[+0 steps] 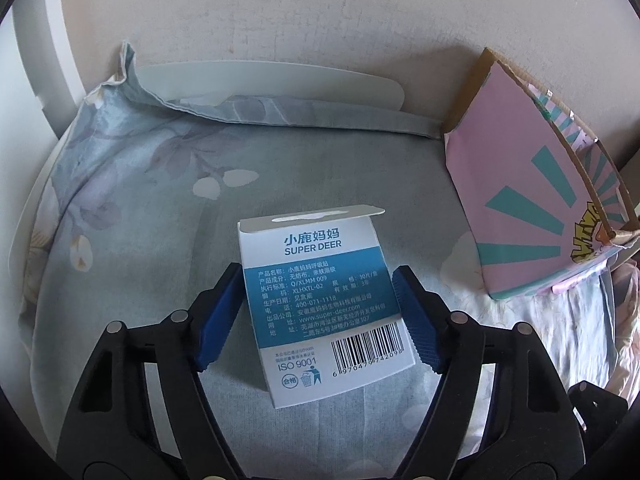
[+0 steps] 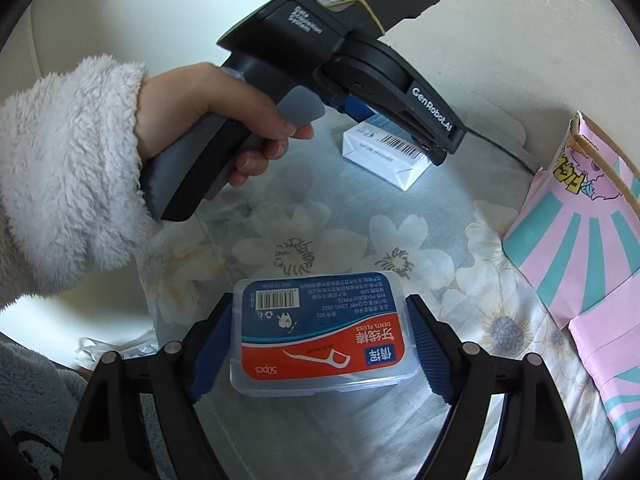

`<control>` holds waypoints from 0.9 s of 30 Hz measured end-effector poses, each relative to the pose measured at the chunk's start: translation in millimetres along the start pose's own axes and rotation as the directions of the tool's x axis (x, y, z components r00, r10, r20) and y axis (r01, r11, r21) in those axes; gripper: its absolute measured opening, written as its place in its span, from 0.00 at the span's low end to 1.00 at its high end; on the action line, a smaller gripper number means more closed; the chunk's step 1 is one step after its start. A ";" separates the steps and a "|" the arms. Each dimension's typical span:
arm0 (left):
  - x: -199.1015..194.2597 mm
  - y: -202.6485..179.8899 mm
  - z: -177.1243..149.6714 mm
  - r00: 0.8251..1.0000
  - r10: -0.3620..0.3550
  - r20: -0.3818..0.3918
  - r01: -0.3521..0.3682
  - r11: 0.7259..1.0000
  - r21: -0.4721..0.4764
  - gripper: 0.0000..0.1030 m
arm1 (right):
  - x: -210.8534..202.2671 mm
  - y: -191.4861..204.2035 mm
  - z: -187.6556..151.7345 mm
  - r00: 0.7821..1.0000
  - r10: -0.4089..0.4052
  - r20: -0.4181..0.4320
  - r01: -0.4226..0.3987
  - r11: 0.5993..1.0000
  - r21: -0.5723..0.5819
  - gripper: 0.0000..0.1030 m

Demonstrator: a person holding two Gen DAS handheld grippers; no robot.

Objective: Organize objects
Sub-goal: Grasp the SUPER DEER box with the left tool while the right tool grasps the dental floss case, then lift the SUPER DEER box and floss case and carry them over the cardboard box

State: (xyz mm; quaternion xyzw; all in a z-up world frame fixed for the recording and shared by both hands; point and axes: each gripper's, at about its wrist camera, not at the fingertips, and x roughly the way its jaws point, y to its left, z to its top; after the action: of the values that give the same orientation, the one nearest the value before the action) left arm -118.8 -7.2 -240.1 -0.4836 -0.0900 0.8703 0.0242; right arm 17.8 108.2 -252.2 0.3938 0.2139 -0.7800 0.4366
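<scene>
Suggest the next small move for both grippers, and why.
Probably lift both and carry them toward the pink box. The left gripper has its pads against the sides of the white Super Deer box, and the right gripper likewise brackets the floss case. Both items still sit low over the floral sheet; the box stands to the right.

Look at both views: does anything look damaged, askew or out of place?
Yes. The pink cardboard box leans tilted on the bed, its top edge ragged and torn open. The white Super Deer box sits slightly twisted in the left claw.
</scene>
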 end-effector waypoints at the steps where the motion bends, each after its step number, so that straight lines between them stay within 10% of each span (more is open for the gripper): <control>1: -0.2 -0.6 0.2 1.000 -0.002 0.000 0.002 1.000 0.002 0.70 | 0.7 -1.3 0.8 1.000 0.002 0.000 -0.002 1.000 0.003 0.77; 15: -51.5 -1.0 17.5 0.996 -0.037 0.079 0.038 0.999 -0.013 0.68 | -20.7 -20.0 24.9 0.998 -0.048 0.027 0.046 0.997 0.059 0.76; 27: -142.2 -50.7 40.4 0.982 -0.065 0.180 0.061 0.998 0.030 0.68 | -122.3 -49.2 54.9 0.979 -0.169 0.117 0.145 0.972 0.187 0.76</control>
State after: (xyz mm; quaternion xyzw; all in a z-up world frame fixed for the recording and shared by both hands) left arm -79.7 18.9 -91.0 -0.3993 -0.0962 0.9104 0.0494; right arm -9.8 159.7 -121.9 0.3603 0.1447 -0.8526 0.3499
